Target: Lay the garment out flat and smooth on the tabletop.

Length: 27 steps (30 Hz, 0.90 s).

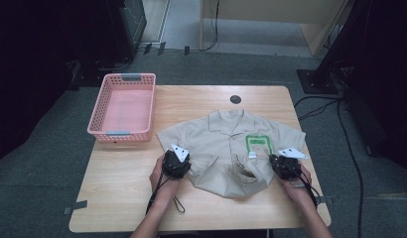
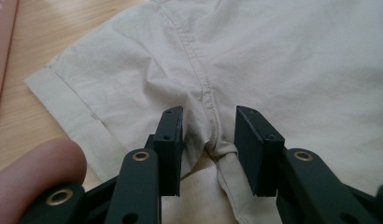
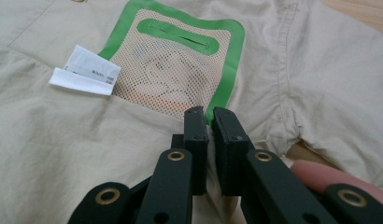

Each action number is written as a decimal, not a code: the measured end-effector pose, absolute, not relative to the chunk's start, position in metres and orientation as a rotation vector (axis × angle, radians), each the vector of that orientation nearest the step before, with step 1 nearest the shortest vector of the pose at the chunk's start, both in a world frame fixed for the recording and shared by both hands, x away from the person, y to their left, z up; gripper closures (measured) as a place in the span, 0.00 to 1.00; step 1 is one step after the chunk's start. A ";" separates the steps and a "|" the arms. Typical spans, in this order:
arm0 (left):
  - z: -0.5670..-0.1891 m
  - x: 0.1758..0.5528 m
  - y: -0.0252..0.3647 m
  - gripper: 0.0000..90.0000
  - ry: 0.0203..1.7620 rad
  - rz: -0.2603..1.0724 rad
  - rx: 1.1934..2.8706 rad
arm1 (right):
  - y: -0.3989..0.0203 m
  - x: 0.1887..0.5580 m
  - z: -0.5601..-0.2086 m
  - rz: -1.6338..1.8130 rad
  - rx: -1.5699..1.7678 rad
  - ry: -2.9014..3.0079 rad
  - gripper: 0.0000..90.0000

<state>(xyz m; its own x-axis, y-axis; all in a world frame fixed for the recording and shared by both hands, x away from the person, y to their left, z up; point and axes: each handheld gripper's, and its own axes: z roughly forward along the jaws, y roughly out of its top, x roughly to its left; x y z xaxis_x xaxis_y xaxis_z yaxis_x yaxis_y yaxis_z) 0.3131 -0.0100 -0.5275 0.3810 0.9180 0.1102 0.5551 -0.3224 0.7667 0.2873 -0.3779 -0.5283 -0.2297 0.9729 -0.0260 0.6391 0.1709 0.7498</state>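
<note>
My left gripper [image 2: 208,128] straddles the shirt [image 1: 226,144] seam, jaws apart. My right gripper [image 3: 210,116] is pinching the shirt's cloth.

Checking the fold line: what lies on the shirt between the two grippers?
High view: between left gripper and right gripper, the shirt has its hem turned up, with the green-edged mesh patch.

my forearms [image 1: 157,218] cut off at bottom edge, shirt [image 1: 226,144] hem bunched under itself, white tag [image 3: 84,70] print too small to read
</note>
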 end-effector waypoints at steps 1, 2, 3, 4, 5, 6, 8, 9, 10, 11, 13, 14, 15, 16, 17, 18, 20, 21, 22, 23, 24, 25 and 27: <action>-0.528 0.317 -0.010 0.70 1.267 0.731 1.999 | -0.377 0.290 -0.528 0.847 1.520 1.938 0.95; -0.527 0.320 -0.011 0.70 1.270 0.736 1.999 | -0.376 0.294 -0.528 0.842 1.526 1.930 0.95; -0.528 0.323 -0.011 0.70 1.274 0.738 1.997 | -0.376 0.296 -0.528 0.837 1.525 1.926 0.95; -0.527 0.326 -0.012 0.70 1.279 0.741 1.996 | -0.374 0.299 -0.528 0.834 1.530 1.919 0.95; -0.527 0.329 -0.012 0.69 1.281 0.745 1.996 | -0.373 0.302 -0.529 0.829 1.529 1.912 0.95; -0.527 0.331 -0.012 0.69 1.285 0.746 1.993 | -0.373 0.304 -0.528 0.821 1.528 1.910 0.96; -0.527 0.336 -0.012 0.69 1.300 0.746 1.984 | -0.370 0.309 -0.528 0.803 1.526 1.905 0.96; -0.527 0.338 -0.012 0.69 1.316 0.740 1.973 | -0.368 0.311 -0.528 0.795 1.528 1.902 0.96; -0.527 0.340 -0.011 0.69 1.331 0.727 1.962 | -0.367 0.313 -0.528 0.793 1.532 1.899 0.96; -0.527 0.343 -0.011 0.69 1.340 0.722 1.952 | -0.367 0.314 -0.528 0.800 1.537 1.891 0.96; -0.527 0.346 -0.011 0.69 1.347 0.723 1.950 | -0.367 0.318 -0.529 0.819 1.562 1.877 0.97; -0.527 0.348 -0.012 0.69 1.346 0.723 1.949 | -0.367 0.321 -0.528 0.816 1.573 1.875 0.97; -0.527 0.349 -0.012 0.69 1.349 0.722 1.948 | -0.366 0.323 -0.528 0.809 1.578 1.872 0.97; -0.527 0.351 -0.011 0.67 1.351 0.723 1.945 | -0.365 0.325 -0.528 0.796 1.571 1.871 0.97; -0.526 0.352 -0.011 0.65 1.357 0.717 1.950 | -0.363 0.327 -0.528 0.787 1.568 1.871 0.97; -0.525 0.351 -0.010 0.62 1.368 0.720 1.938 | -0.363 0.329 -0.527 0.782 1.571 1.872 0.96; -0.518 0.347 -0.009 0.62 1.358 0.726 1.920 | -0.367 0.333 -0.526 0.812 1.614 1.875 0.89; -0.514 0.344 -0.009 0.62 1.342 0.720 1.913 | -0.369 0.334 -0.524 0.823 1.629 1.889 0.81; -0.510 0.342 -0.009 0.62 1.318 0.709 1.904 | -0.371 0.334 -0.523 0.832 1.632 1.904 0.77; -0.510 0.342 -0.009 0.61 1.318 0.709 1.904 | -0.371 0.334 -0.523 0.832 1.632 1.904 0.77; -0.504 0.337 -0.011 0.60 1.294 0.711 1.894 | -0.371 0.329 -0.515 0.870 1.610 1.909 0.75; -0.500 0.334 -0.012 0.60 1.278 0.709 1.881 | -0.371 0.329 -0.515 0.870 1.610 1.909 0.72; -0.487 0.323 -0.019 0.57 1.224 0.652 1.858 | -0.364 0.319 -0.497 0.952 1.569 1.910 0.70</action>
